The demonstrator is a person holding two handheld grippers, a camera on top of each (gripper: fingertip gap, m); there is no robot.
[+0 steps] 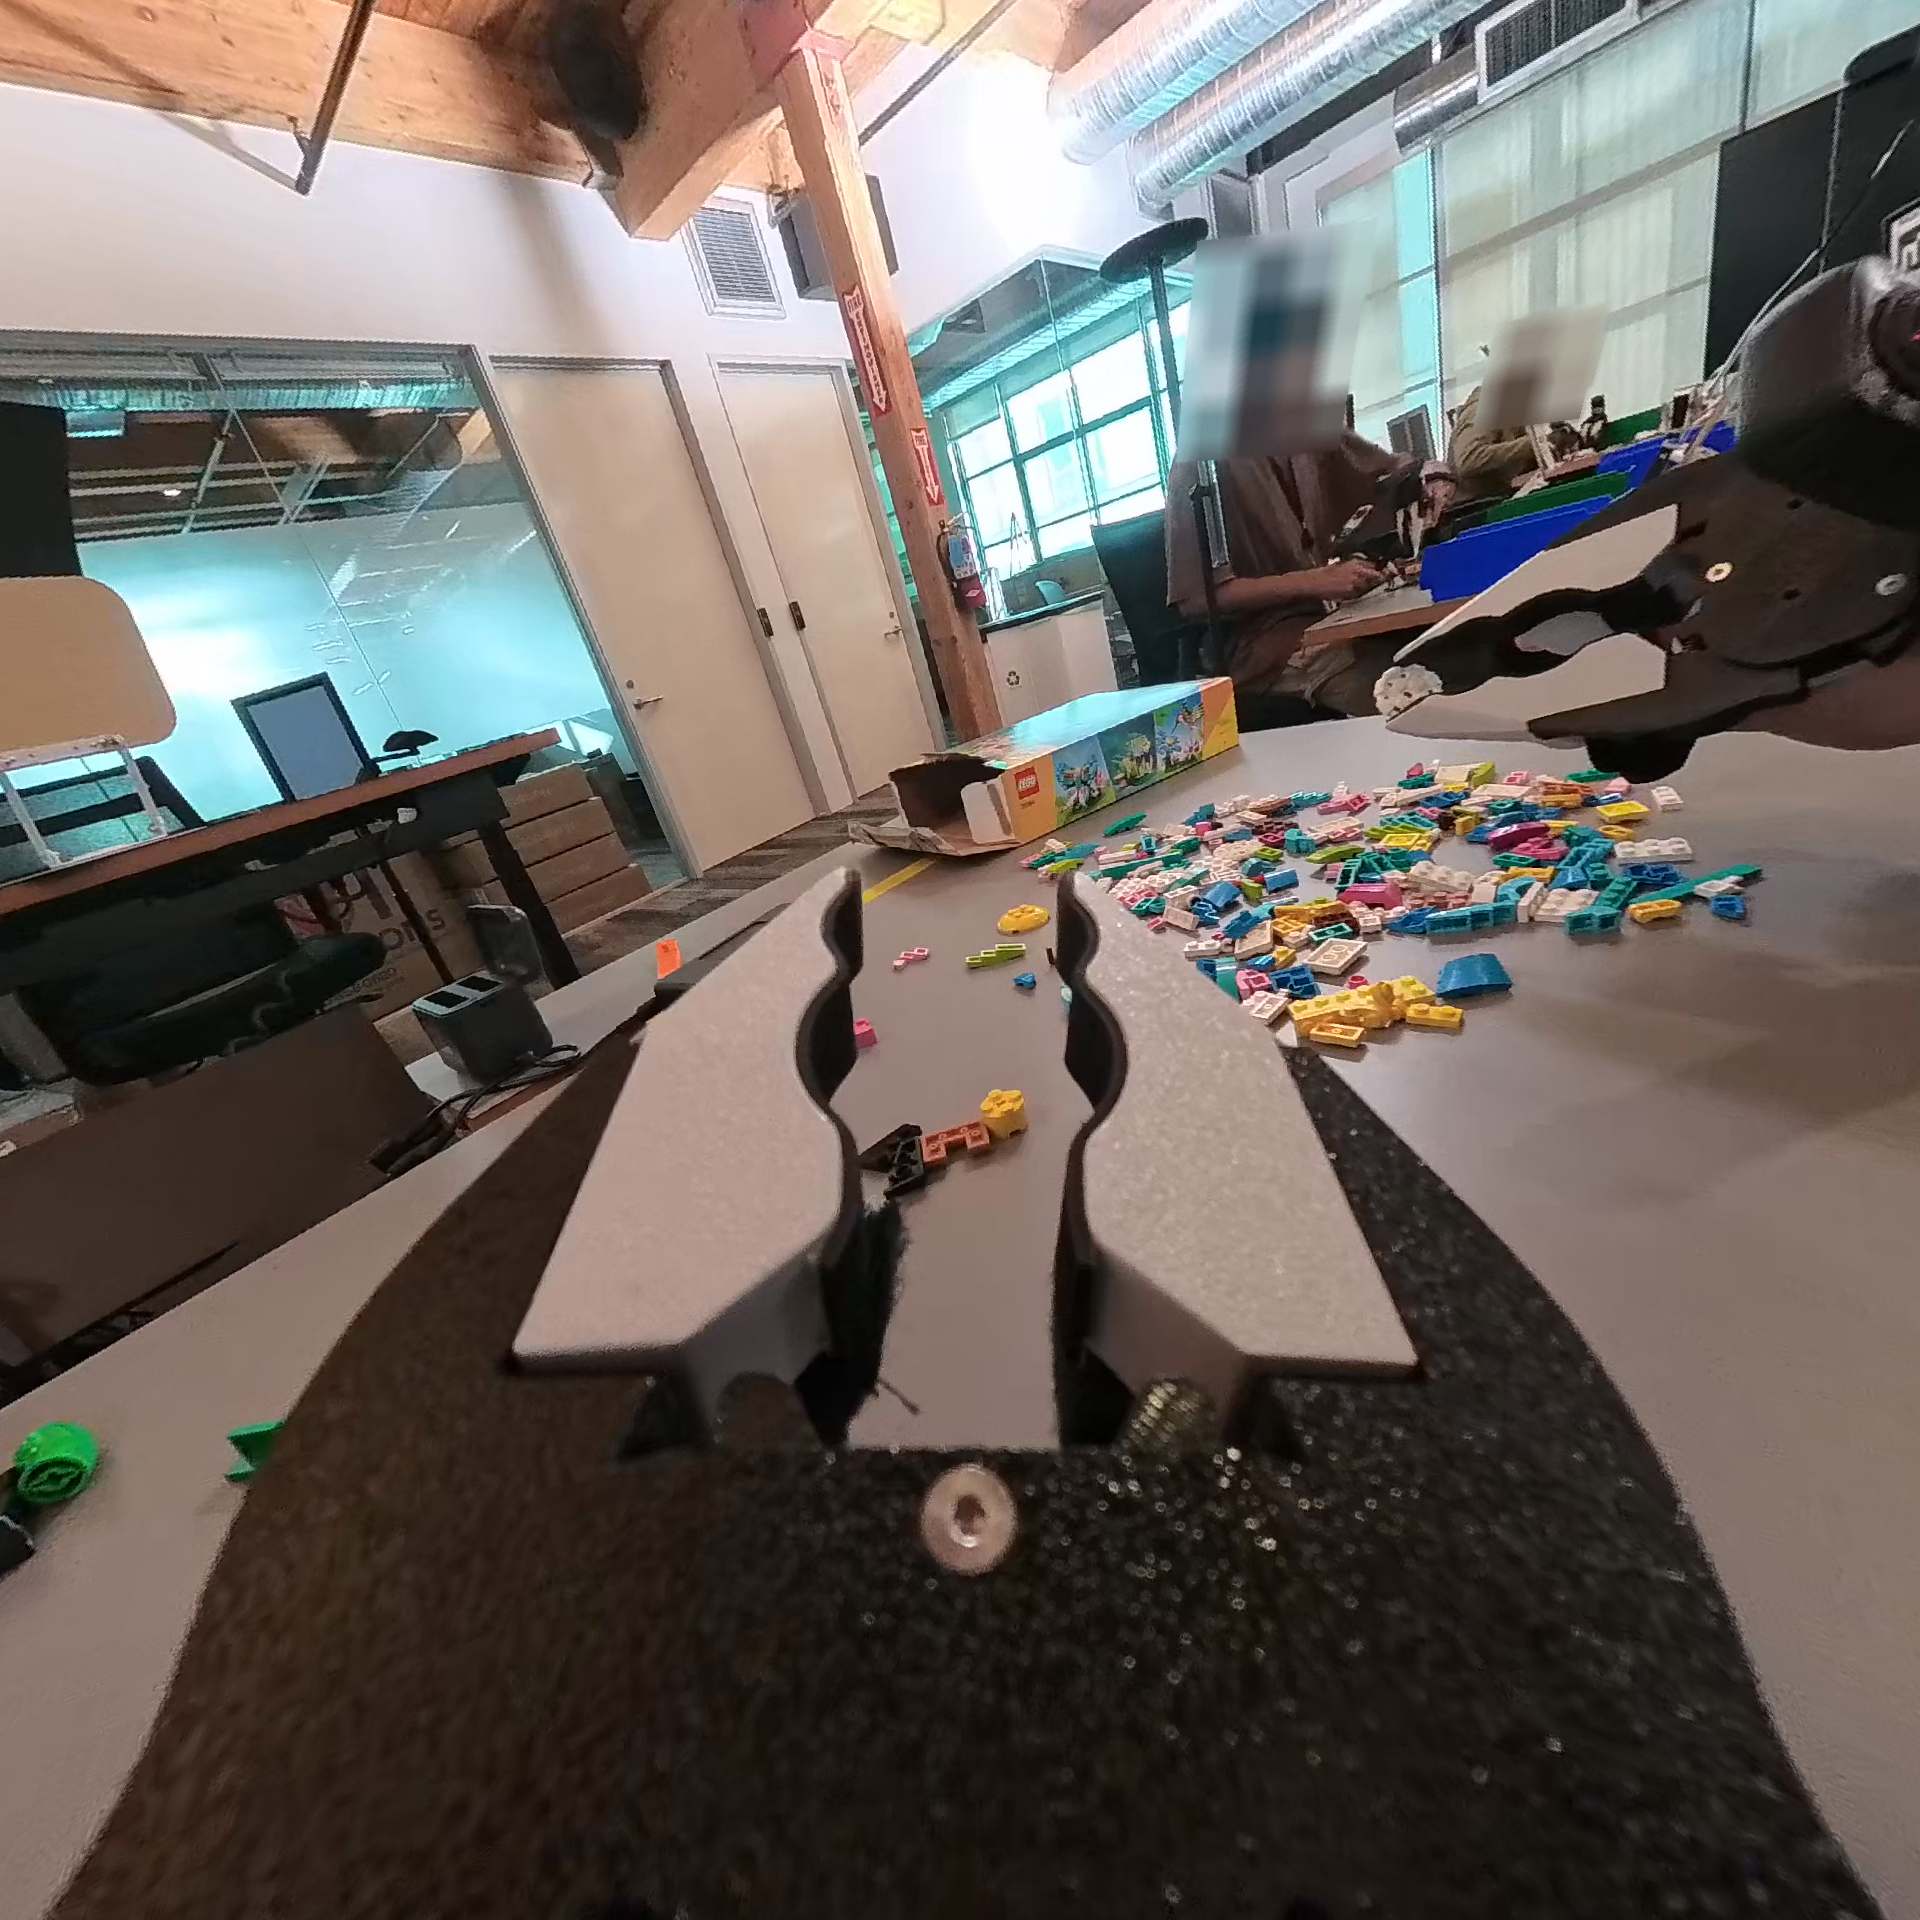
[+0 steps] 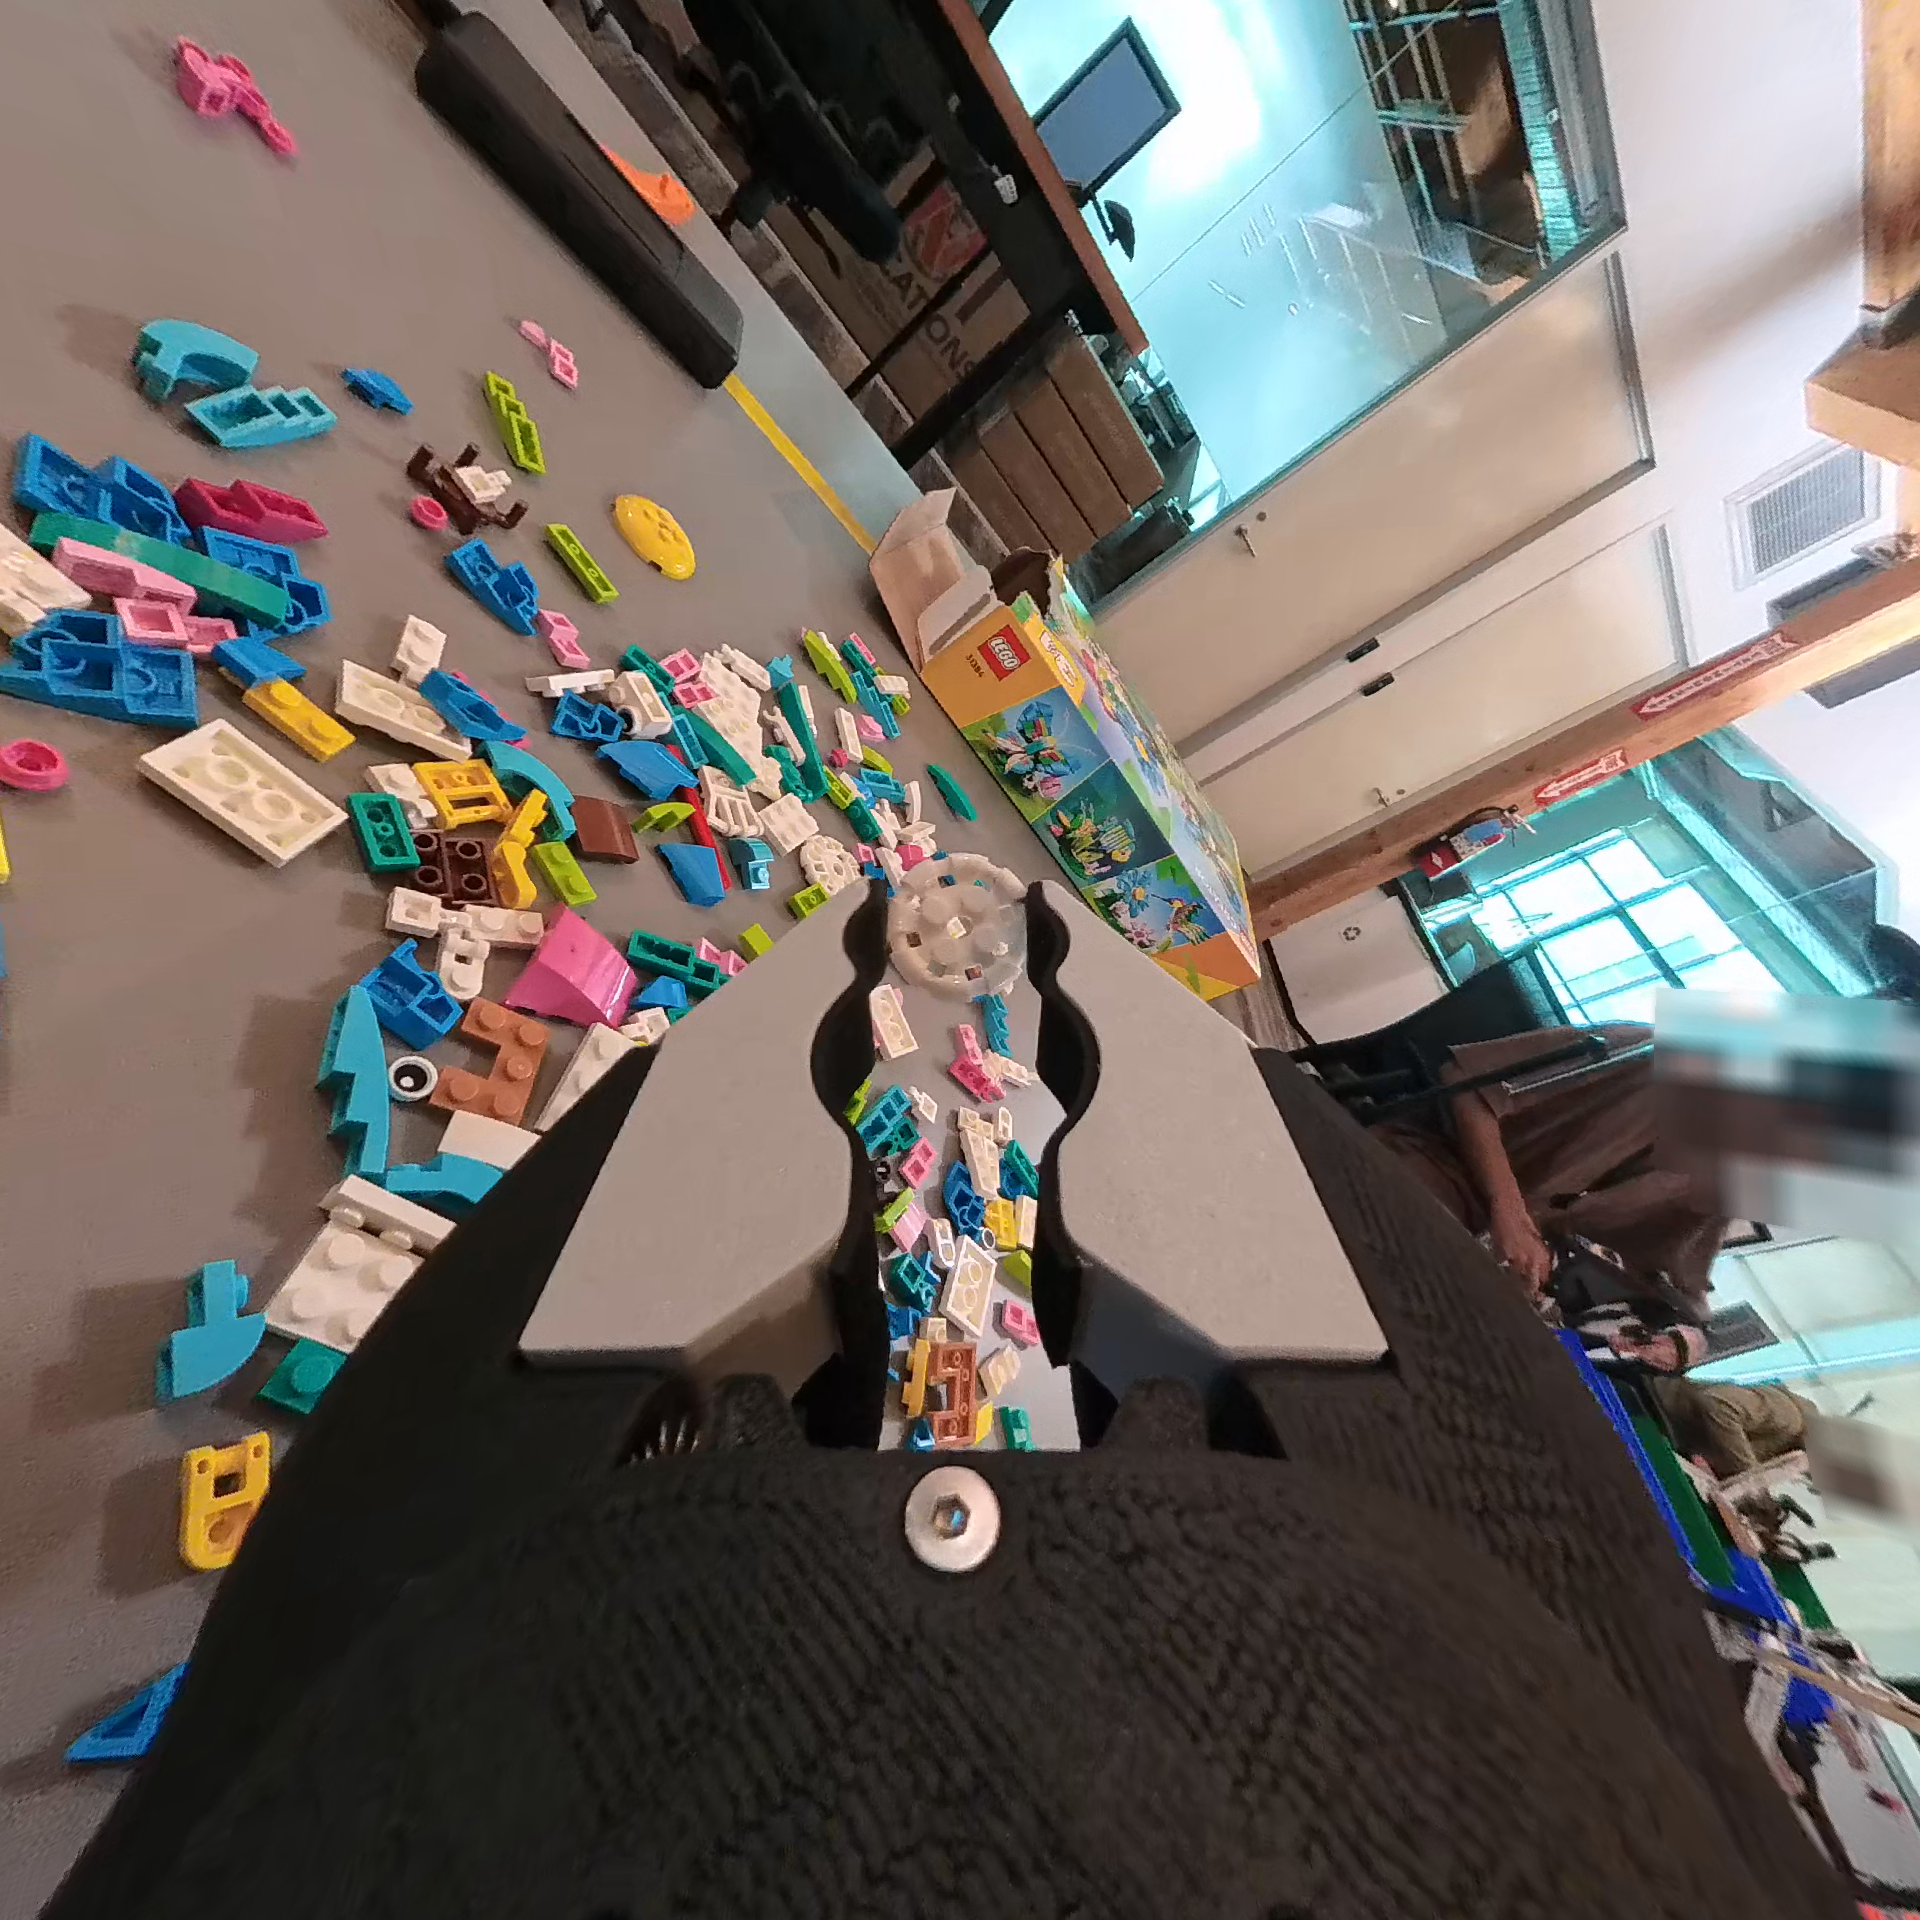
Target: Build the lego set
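A pile of loose coloured lego pieces (image 1: 1382, 894) lies spread on the grey table (image 1: 1558, 1195); it also shows in the right wrist view (image 2: 468, 790). My right gripper (image 2: 956, 914) is shut on a white round gear-like plate (image 2: 958, 932), held at its fingertips above the pile; it shows in the left wrist view too (image 1: 1403, 698), raised at the right. My left gripper (image 1: 961, 894) is open and empty, low over the table. A small built piece (image 1: 961, 1132), black, tan and yellow, lies on the table between its fingers.
The open lego box (image 1: 1091, 764) lies at the table's far side, also in the right wrist view (image 2: 1081, 779). A yellow round plate (image 1: 1023, 918) and small stray pieces lie ahead of the left gripper. Green parts (image 1: 52, 1460) sit at the left. A seated person (image 1: 1278, 561) is beyond. Tip to tip, the grippers are about 30 centimetres apart.
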